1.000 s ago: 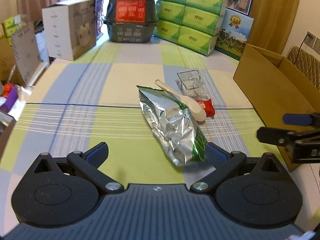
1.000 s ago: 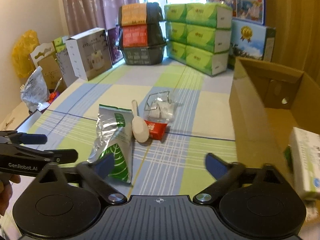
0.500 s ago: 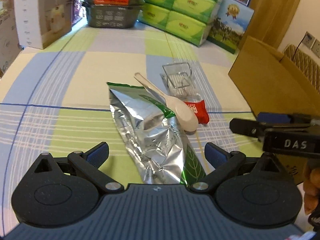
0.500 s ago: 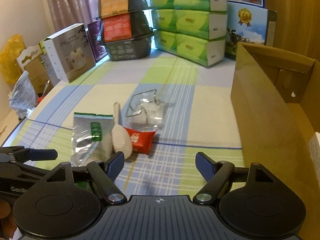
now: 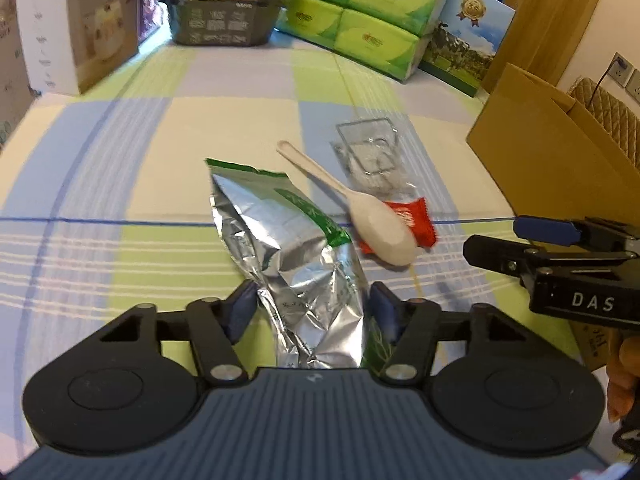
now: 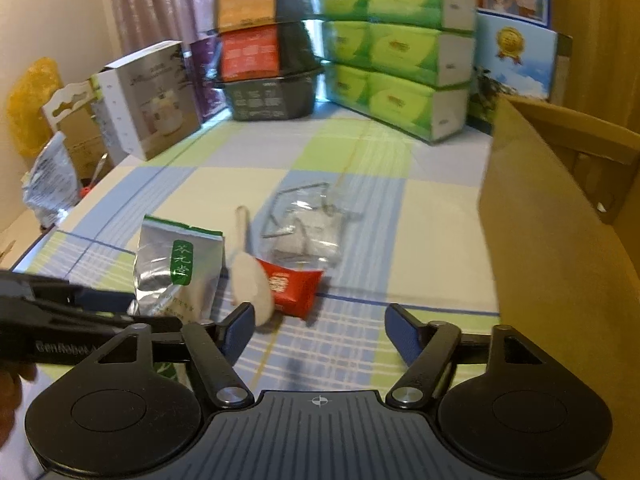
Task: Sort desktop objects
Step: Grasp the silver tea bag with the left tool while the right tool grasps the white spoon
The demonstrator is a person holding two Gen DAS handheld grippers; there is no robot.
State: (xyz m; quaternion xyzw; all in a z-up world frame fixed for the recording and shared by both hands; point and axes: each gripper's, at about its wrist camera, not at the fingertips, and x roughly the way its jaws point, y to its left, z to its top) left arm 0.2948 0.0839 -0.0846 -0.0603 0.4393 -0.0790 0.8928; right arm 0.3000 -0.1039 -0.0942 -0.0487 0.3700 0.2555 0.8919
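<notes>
We look across a worktop (image 5: 120, 152) under a checked cloth of blue, green and cream. At its far edge stand green tissue packs (image 6: 400, 56), a stack of dark trays (image 6: 268, 60) with orange and red labels, and a white box (image 6: 148, 96); a curtain (image 6: 160, 4) hangs behind them. An open carton (image 6: 560, 248) fills the right side.

Our left tongs (image 5: 312, 308) sit low over the cloth, and their blue pads touch both sides of the foil pouch (image 5: 288, 248), pinching its near end. The pouch lies lengthwise away from us, its green-edged top pointing to the far side. Our right tongs (image 6: 318, 330) hover spread wide over bare cloth, holding nothing; the left pad (image 6: 236, 330) is just beside the spoon's bowl. In the left view they reach in from the right, near the carton.

Right of the pouch a white spoon (image 5: 360, 212) lies slantwise, its bowl resting on a red packet (image 5: 412, 220). Behind these a clear bag (image 5: 372, 164) with pale contents lies flat. The spoon and packet lie between the right tongs and the bag. A hand (image 5: 624, 376) shows at the right edge.
</notes>
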